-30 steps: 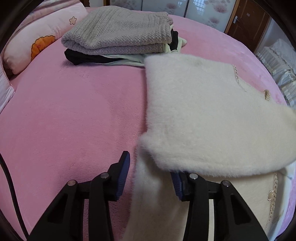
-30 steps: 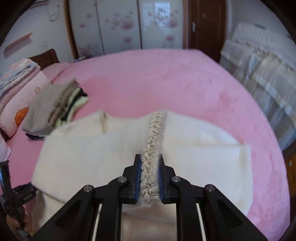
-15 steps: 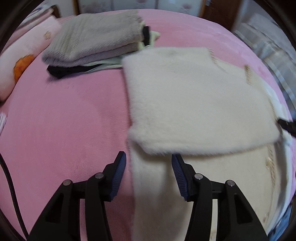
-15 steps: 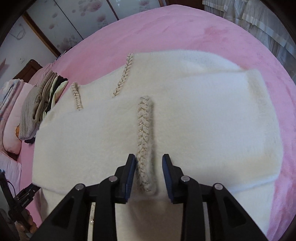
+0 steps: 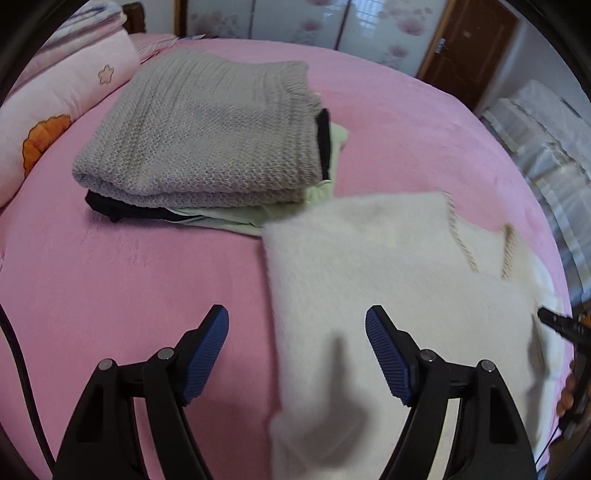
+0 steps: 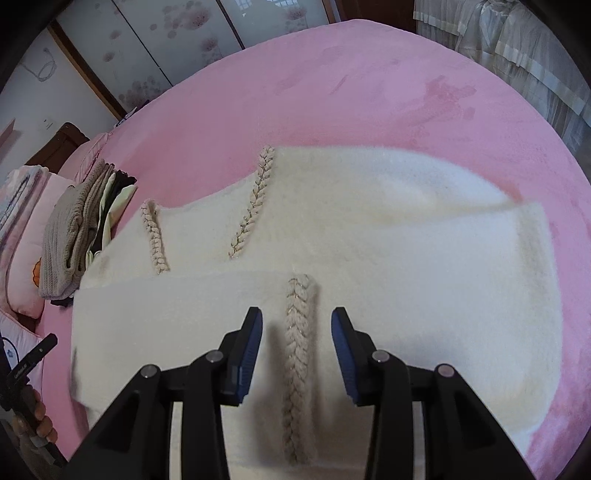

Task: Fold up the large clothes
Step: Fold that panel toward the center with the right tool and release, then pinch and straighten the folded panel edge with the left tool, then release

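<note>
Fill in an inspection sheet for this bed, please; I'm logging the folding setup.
Surface: pink bedspread, no bare spots.
Job's things: cream fuzzy garment lying flat, one fold laid over, braided trim up.
Clutter: folded clothes stack, grey knit on top; flower pillow.
Grippers: left tongs open; right tongs open astride the trim, both just opening.
Cables: black cable.
Surroundings: flowered wardrobe doors, wooden door.

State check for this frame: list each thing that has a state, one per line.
Cream sweater: flat on the bed, top part folded over, released.
Grey sweater: folded, on top of the pile.
Left gripper: open, jaws just widened, over the sweater's edge.
Right gripper: open, jaws just widened, braid trim between, untouched.
</note>
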The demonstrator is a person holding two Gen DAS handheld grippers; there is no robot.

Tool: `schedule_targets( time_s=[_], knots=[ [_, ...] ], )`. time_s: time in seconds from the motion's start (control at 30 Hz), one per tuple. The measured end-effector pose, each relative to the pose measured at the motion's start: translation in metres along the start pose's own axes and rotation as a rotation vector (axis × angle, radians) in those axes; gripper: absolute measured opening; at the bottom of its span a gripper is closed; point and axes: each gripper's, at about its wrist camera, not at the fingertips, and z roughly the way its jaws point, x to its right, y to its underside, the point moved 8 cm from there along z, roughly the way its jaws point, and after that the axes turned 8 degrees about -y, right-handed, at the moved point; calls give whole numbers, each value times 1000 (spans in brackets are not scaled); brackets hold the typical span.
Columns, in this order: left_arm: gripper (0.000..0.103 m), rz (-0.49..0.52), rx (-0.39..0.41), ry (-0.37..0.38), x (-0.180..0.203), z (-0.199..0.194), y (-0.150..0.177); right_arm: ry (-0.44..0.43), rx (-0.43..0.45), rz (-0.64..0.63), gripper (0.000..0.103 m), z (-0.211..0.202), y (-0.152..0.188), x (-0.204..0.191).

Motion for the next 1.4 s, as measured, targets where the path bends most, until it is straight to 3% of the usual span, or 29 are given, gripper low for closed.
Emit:
schedule_targets(
  time_s=[0.1,0.27,0.3,0.33,0.43,0.47,0.6,0.77,0.83,0.93,1.03,1.13,1.23,1.33,1.4],
  knots=[
    [75,-10,-30,3,4,24,-10,-3,-30,-10,39,17,1,-1],
    [73,29,-62,-55,10,57,-11,21,2,-76,37,24,2,-7],
    [66,20,-49,-44,11,59,-13,33,7,-91,32,24,2,-8],
    [46,8,-40,-21,14,60,-14,67,15,-116,20,24,1,-9],
    [19,-7,-28,-101,14,59,-19,115,50,-164,13,20,-3,-14],
    [17,-4,-16,-117,16,56,-20,127,77,-173,13,17,-7,-17],
    [15,-9,46,-147,16,49,-23,151,172,-178,11,7,-27,-24],
    [15,-1,53,-172,14,62,-16,240,91,-206,12,42,-18,-13],
    [18,17,45,-172,15,59,-17,252,91,-199,15,34,-17,-15],
    [31,34,-6,-146,15,45,-16,257,105,-196,20,15,-19,-23],
    [32,45,21,-107,15,10,-15,247,168,-229,25,-15,-12,-40],
    [32,59,59,-18,26,-23,-10,144,191,-271,27,-31,10,-75],
    [32,65,76,70,48,-48,13,-8,137,-293,27,-23,39,-120],
    [32,31,97,104,60,-56,33,-109,71,-315,27,-4,70,-157],
    [32,6,86,114,67,-53,58,-132,35,-333,27,11,85,-169]
  ],
)
